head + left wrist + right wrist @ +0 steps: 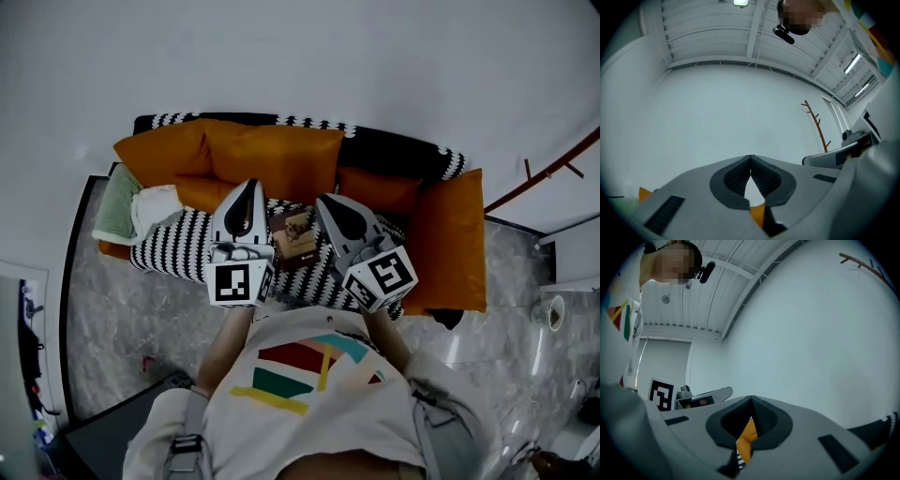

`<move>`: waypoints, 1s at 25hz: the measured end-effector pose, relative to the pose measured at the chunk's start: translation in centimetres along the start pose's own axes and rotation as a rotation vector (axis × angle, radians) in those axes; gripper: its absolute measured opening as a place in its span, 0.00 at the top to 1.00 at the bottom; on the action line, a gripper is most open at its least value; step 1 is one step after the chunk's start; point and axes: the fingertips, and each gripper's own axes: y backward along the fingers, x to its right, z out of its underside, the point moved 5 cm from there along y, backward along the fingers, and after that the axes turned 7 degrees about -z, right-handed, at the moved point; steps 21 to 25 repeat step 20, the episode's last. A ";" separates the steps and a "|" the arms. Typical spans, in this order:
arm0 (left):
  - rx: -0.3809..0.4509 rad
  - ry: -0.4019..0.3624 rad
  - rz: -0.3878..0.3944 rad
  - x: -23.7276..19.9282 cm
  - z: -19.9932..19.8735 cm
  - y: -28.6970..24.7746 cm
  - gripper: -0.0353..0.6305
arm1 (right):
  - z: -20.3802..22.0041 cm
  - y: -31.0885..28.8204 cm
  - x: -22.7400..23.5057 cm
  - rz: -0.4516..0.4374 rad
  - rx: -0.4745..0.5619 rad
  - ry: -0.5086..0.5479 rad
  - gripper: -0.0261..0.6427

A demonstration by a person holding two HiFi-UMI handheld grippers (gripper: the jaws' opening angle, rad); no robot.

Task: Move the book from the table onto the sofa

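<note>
In the head view a brown book (293,239) lies on the black-and-white zigzag seat of the sofa (178,246). It sits between my two grippers and below them. My left gripper (250,185) hovers just left of the book, jaws closed tip to tip with nothing in them. My right gripper (322,200) hovers just right of it, also shut and empty. In the left gripper view the left gripper (751,157) points at a bare white wall. In the right gripper view the right gripper (751,398) shows only orange cushion through the gap behind its touching tips.
Orange cushions (272,155) line the sofa back and its right end. A green pillow (117,202) and a white cloth (155,204) lie at the left end. A dark table corner (103,439) is at lower left. A wooden coat rack (816,123) stands by the wall.
</note>
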 end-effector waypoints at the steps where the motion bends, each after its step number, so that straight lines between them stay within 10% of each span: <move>1: 0.002 0.004 0.000 0.1 0.0 0.0 0.94 | -0.1 0.0 0.0 0.001 -0.003 0.005 0.94; 25: 0.024 0.054 -0.027 -0.3 -0.4 1.6 0.94 | 0.0 0.5 -1.4 -0.021 -0.016 -0.011 0.94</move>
